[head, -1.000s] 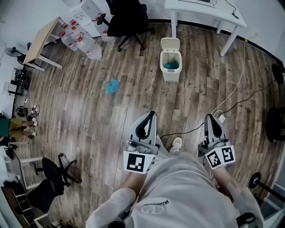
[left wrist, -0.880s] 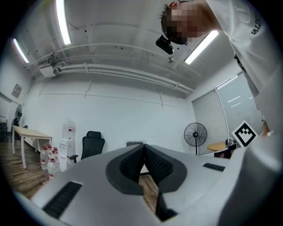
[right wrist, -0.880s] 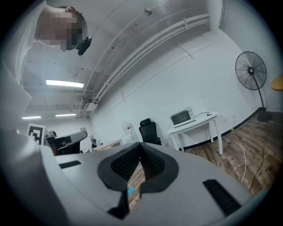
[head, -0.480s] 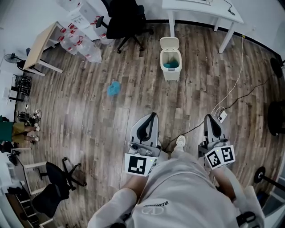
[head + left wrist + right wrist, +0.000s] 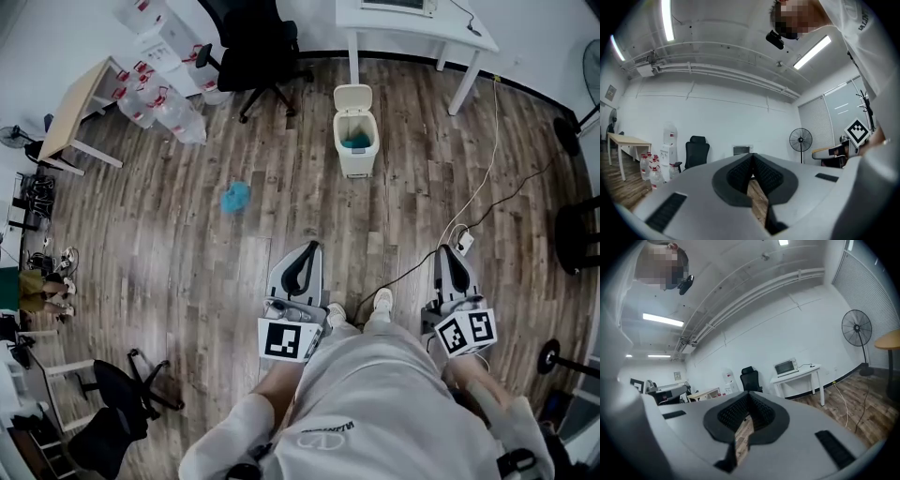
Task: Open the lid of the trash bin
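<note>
**Head view.** The trash bin [image 5: 357, 141] is seen on the wood floor [image 5: 169, 244] at 12 o'clock, well apart from both grippers. Its lid [image 5: 352, 96] is stood upright at the bin's 12 o'clock edge, and something teal is seen inside. A blue rag [image 5: 234, 197] is noted on the floor at 10 o'clock of the grippers. The left gripper [image 5: 312, 247] and right gripper [image 5: 444, 251] are held low at 6 o'clock, both pointed toward 12, with the person's shoes [image 5: 382, 302] between them. A white cable [image 5: 480, 192] is run from 1 o'clock down to just beside the right gripper.

**Left gripper view.** The jaws are pressed together at the tips and nothing is held. A black chair [image 5: 696, 151] is seen at 9 o'clock of them and a fan [image 5: 800, 139] at 3 o'clock.

**Right gripper view.** The jaws are likewise closed to a narrow slit with nothing between them. A white desk [image 5: 797, 377] is seen at 2 o'clock.
</note>
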Demonstrator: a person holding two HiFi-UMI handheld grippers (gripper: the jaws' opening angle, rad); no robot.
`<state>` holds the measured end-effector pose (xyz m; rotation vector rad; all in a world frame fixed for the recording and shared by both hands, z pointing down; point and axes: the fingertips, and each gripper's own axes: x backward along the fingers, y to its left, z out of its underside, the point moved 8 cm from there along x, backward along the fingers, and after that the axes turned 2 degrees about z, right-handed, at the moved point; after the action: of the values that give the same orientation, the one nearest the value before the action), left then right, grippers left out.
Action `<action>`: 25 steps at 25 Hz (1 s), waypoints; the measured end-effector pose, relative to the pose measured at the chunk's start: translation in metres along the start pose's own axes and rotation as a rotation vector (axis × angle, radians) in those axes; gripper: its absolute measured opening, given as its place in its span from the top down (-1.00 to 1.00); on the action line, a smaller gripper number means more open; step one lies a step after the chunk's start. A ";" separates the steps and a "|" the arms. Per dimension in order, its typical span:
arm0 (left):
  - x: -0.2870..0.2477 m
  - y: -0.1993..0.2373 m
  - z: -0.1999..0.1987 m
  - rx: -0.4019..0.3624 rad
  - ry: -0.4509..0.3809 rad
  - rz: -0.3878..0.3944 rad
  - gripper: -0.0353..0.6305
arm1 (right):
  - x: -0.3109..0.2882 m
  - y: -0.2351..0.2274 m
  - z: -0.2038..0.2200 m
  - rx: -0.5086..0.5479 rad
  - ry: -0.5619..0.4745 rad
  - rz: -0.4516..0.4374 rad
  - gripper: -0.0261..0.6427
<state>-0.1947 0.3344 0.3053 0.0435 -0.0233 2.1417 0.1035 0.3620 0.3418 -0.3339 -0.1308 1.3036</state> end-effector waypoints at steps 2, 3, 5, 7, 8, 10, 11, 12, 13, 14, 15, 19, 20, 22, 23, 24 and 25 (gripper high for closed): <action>0.002 0.009 -0.001 -0.002 -0.012 -0.007 0.90 | -0.001 0.006 -0.003 0.007 -0.008 0.006 0.87; 0.002 0.011 -0.002 -0.008 -0.022 -0.010 0.90 | -0.001 0.008 -0.004 0.011 -0.011 0.008 0.87; 0.000 0.012 -0.003 -0.015 -0.037 -0.008 0.90 | 0.001 0.011 -0.006 0.021 -0.011 0.007 0.87; -0.002 0.009 -0.005 -0.016 -0.048 -0.001 0.90 | 0.003 0.013 -0.008 0.027 -0.008 0.005 0.87; -0.003 0.007 -0.006 -0.015 -0.053 0.003 0.90 | 0.003 0.012 -0.008 0.028 -0.007 0.006 0.87; -0.006 0.004 -0.007 -0.012 -0.059 0.011 0.90 | 0.004 0.008 -0.008 0.028 -0.007 0.010 0.88; -0.007 0.003 -0.007 -0.012 -0.060 0.013 0.90 | 0.005 0.006 -0.008 0.029 -0.008 0.013 0.88; -0.008 0.002 -0.007 -0.012 -0.061 0.014 0.90 | 0.005 0.004 -0.009 0.031 -0.008 0.017 0.88; -0.010 0.001 -0.007 -0.013 -0.061 0.014 0.90 | 0.005 0.002 -0.011 0.034 -0.009 0.019 0.88; -0.012 0.001 -0.007 -0.014 -0.060 0.013 0.90 | 0.004 0.000 -0.012 0.036 -0.011 0.021 0.88; -0.015 0.000 -0.008 -0.015 -0.060 0.011 0.90 | 0.003 -0.002 -0.015 0.037 -0.013 0.022 0.88; -0.018 0.000 -0.007 -0.023 -0.053 0.005 0.90 | 0.000 -0.008 -0.018 0.037 -0.021 0.033 0.88; -0.019 0.001 -0.007 -0.025 -0.051 0.003 0.90 | -0.001 -0.010 -0.018 0.036 -0.021 0.034 0.88; -0.020 0.003 -0.007 -0.028 -0.048 -0.001 0.90 | -0.003 -0.010 -0.019 0.036 -0.022 0.032 0.88; -0.021 0.003 -0.007 -0.029 -0.047 -0.002 0.90 | -0.004 -0.010 -0.020 0.038 -0.025 0.029 0.88; -0.022 0.004 -0.007 -0.029 -0.047 -0.004 0.90 | -0.005 -0.010 -0.020 0.040 -0.026 0.025 0.88; -0.023 0.004 -0.006 -0.028 -0.046 -0.004 0.90 | -0.006 -0.011 -0.021 0.041 -0.027 0.023 0.88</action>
<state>-0.1855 0.3132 0.2981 0.0766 -0.0802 2.1352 0.1178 0.3504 0.3263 -0.2836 -0.1229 1.3320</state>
